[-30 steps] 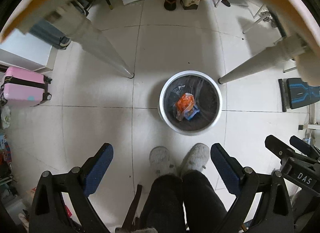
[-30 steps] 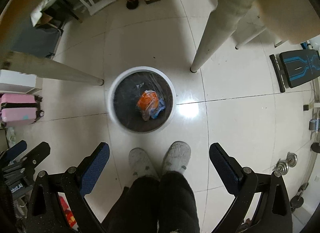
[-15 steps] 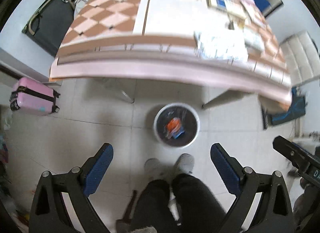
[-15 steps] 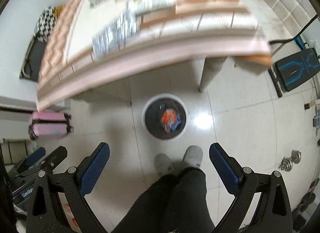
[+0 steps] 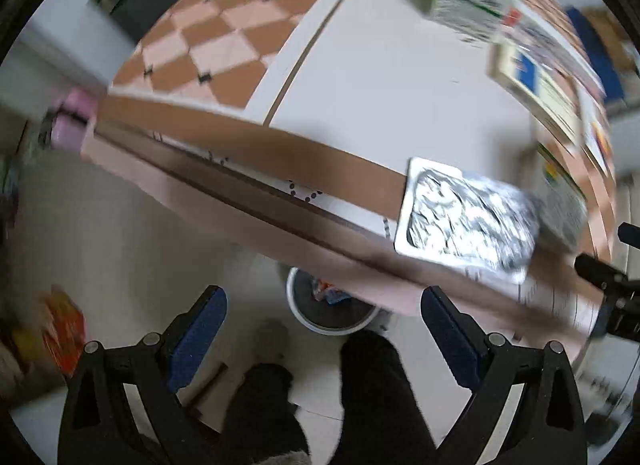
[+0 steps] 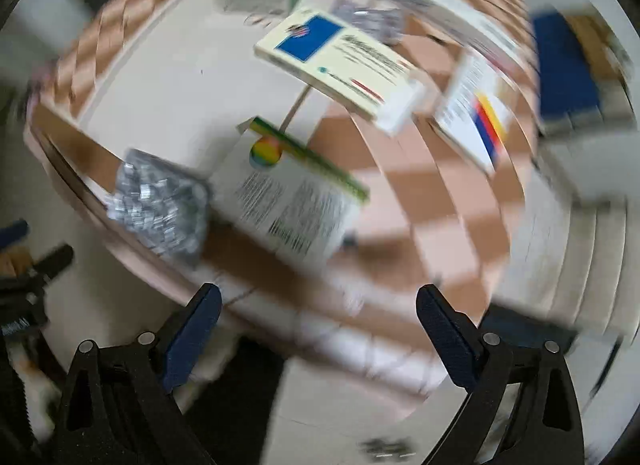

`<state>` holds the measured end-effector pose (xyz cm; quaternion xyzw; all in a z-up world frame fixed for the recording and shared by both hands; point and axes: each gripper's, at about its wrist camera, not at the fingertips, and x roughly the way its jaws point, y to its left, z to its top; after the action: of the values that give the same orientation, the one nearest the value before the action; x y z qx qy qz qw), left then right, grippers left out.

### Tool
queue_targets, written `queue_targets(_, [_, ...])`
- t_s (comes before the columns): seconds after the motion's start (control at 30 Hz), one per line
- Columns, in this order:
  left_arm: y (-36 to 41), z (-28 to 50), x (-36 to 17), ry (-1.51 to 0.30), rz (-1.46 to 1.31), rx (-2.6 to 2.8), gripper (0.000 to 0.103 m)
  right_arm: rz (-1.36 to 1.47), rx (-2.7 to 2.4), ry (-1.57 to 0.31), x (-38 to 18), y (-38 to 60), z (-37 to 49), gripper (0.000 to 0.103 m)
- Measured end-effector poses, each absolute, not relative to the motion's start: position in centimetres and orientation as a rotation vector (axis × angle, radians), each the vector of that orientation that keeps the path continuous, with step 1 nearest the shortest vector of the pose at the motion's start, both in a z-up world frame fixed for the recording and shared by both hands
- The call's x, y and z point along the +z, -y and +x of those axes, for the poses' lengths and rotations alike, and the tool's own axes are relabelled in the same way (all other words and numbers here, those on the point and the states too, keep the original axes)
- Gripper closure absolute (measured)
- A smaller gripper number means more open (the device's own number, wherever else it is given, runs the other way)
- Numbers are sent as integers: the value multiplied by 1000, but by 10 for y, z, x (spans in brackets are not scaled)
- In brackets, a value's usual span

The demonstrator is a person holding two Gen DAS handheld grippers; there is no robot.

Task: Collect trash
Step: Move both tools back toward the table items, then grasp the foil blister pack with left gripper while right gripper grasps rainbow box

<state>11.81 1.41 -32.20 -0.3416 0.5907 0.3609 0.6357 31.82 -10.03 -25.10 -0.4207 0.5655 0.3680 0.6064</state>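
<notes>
Foil blister pack (image 5: 466, 221): at table (image 5: 380, 105) edge, above and ahead of left gripper (image 5: 322, 331) (jaws wide, empty). Right gripper (image 6: 318, 329): wide, empty; the pack lies to its upper left.

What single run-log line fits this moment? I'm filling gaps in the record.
left gripper: open, empty | right gripper: open, empty | crinkled silver foil blister sheet: on table edge | white round trash bin: below, partly hidden | views: blurred

Table (image 5: 372, 97), white w/ brown-pink checker cloth: silver foil blister pack (image 5: 464, 221) at near edge, green-striped box (image 6: 292, 201) beside it, blue-label box (image 6: 340, 65) + more boxes further back, blurred.
</notes>
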Motion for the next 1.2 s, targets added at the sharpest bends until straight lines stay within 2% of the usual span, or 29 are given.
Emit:
queue_targets(0.17, [-25, 125, -345, -1363, -877, 923, 3, -1199, 1034, -1292, -285, 60, 329, 6])
queue_targets(0.3, [-27, 120, -352, -1368, -925, 970, 4, -1263, 1146, -1310, -293, 45, 327, 6])
queue_targets(0.33, [-28, 120, -353, -1373, -925, 976, 4, -1279, 1166, -1314, -297, 42, 326, 8])
queue_targets(0.4, [-28, 118, -353, -1382, -924, 980, 3, -1277, 1197, -1341, -302, 39, 326, 17])
queue_targets(0.47, [-28, 118, -352, -1385, -927, 984, 4, -1267, 1199, -1331, -301, 41, 326, 18])
queue_targets(0.67, [-26, 122, -340, -1370, -1008, 977, 4, -1002, 1047, -1480, -295, 82, 368, 20])
queue_targets(0.8, [-33, 133, -345, -1323, -1203, 943, 5, -698, 842, -1573, -284, 131, 418, 20])
queue_targets(0.93, [-45, 145, -363, -1245, -1433, 955, 5, -510, 690, -1576, -279, 165, 448, 20])
queue_targets(0.97, [-46, 145, -367, -1241, -1461, 969, 6, -469, 660, -1574, -278, 171, 454, 20])
queue_targets(1.03, [-50, 147, -375, -1239, -1505, 1025, 18, -427, 626, -1573, -279, 177, 463, 20])
queue_targets(1.1, [-51, 148, -376, -1243, -1504, 1083, 19, -410, 608, -1575, -281, 180, 462, 21])
queue_targets(1.17, [-51, 149, -374, -1270, -1470, 1139, 31, -400, 602, -1577, -282, 184, 464, 21])
queue_targets(1.2, [-48, 150, -372, -1283, -1444, 1153, 33, -399, 602, -1579, -285, 182, 462, 21])
